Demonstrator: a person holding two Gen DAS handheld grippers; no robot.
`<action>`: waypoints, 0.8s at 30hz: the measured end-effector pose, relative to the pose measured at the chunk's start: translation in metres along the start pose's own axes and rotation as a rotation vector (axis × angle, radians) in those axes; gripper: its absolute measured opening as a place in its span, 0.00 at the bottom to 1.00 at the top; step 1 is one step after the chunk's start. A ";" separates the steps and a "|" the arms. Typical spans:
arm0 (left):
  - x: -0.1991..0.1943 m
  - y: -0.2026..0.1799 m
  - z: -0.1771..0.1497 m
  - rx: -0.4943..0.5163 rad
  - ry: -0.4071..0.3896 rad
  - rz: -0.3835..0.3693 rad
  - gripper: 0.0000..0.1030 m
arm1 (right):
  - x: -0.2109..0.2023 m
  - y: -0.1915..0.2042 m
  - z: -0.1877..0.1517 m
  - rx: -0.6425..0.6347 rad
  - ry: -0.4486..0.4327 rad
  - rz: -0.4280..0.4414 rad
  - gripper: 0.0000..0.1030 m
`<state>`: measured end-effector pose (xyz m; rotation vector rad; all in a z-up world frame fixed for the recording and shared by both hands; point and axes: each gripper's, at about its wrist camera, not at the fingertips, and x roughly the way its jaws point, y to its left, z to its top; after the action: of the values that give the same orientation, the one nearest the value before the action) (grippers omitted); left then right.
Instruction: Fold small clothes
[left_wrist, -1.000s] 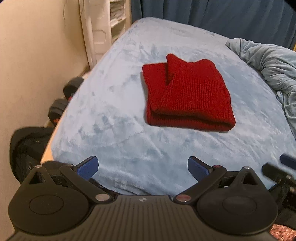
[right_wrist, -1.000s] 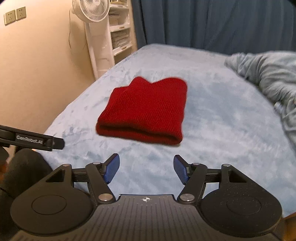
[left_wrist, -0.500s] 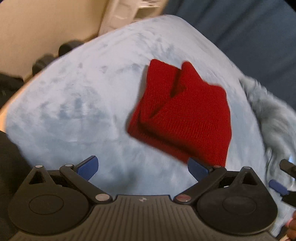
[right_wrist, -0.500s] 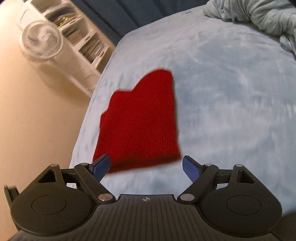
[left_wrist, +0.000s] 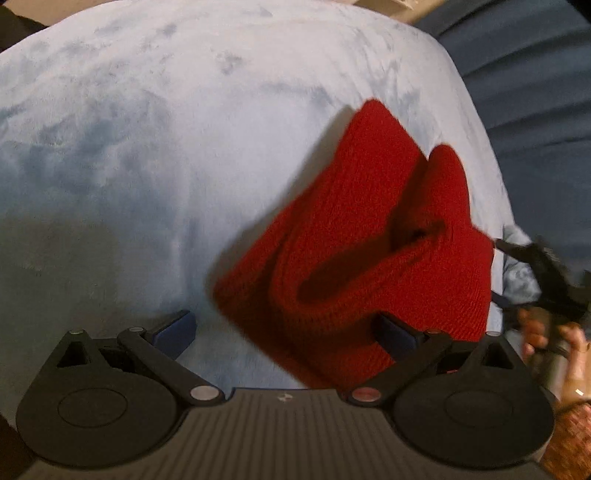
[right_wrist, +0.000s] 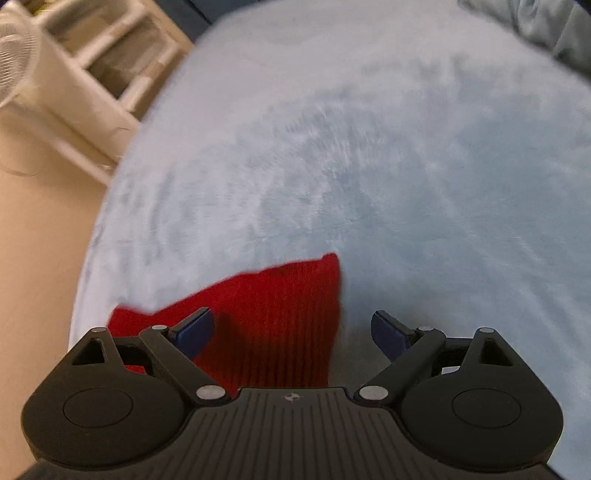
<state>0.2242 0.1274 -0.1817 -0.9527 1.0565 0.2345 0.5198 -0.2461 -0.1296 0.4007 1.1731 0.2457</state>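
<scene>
A folded red knit hat (left_wrist: 365, 251) lies on the pale blue blanket (left_wrist: 166, 155). My left gripper (left_wrist: 284, 328) is open just above the hat's near edge; its right fingertip (left_wrist: 395, 332) overlaps the hat. In the right wrist view the hat (right_wrist: 273, 325) lies close under my right gripper (right_wrist: 295, 330), which is open with its left fingertip (right_wrist: 194, 328) over the red knit. The right gripper also shows in the left wrist view (left_wrist: 543, 280), held by a hand at the hat's right side.
A white shelf unit (right_wrist: 99, 85) and a fan (right_wrist: 14, 62) stand by the beige wall left of the bed. A crumpled blue-grey blanket (right_wrist: 535, 26) lies at the far right. Dark blue curtain (left_wrist: 535, 92) hangs behind the bed.
Both grippers have moved forward and down, close over the red hat, and have tilted. Both stay open. The hat has not moved.
</scene>
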 end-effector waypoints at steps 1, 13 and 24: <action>0.000 0.001 0.002 -0.002 -0.004 -0.004 1.00 | 0.012 0.001 0.003 0.005 0.014 0.009 0.90; 0.013 -0.069 0.098 0.418 0.006 0.061 0.43 | -0.003 -0.029 -0.063 0.012 -0.101 0.022 0.26; 0.101 -0.231 0.157 1.026 0.049 0.156 0.45 | -0.059 -0.010 -0.315 0.619 -0.404 -0.021 0.27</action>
<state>0.5099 0.0821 -0.1131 0.0491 1.1023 -0.2069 0.2055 -0.2229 -0.1883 0.9330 0.8323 -0.2221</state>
